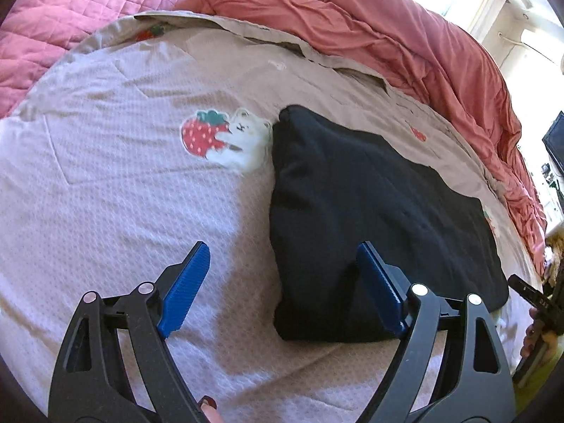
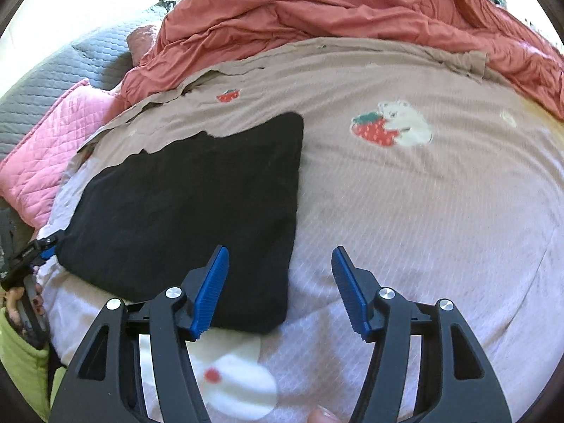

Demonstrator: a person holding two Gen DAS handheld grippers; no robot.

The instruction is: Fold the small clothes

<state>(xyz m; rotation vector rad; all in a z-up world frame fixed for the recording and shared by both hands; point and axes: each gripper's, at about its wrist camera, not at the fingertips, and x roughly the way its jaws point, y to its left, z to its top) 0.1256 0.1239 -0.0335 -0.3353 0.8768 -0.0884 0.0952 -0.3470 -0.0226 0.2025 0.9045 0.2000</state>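
Black folded cloth garment (image 1: 373, 211) lies flat on the pale pink dotted bedspread (image 1: 123, 211), near its front edge. To do the next fold well, I think each gripper should pinch a near corner fully and lift evenly. It looks thick, smooth and roughly rectangular. Left gripper (image 1: 287, 282) and right gripper (image 2: 280, 290) both stand wide open, holding nothing.

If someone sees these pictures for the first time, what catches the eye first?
A folded black garment lies on the pale bedspread, with both open grippers at its near corners. Beside it is a strawberry-and-bear print. Behind, a rumpled coral duvet is heaped along the bed.
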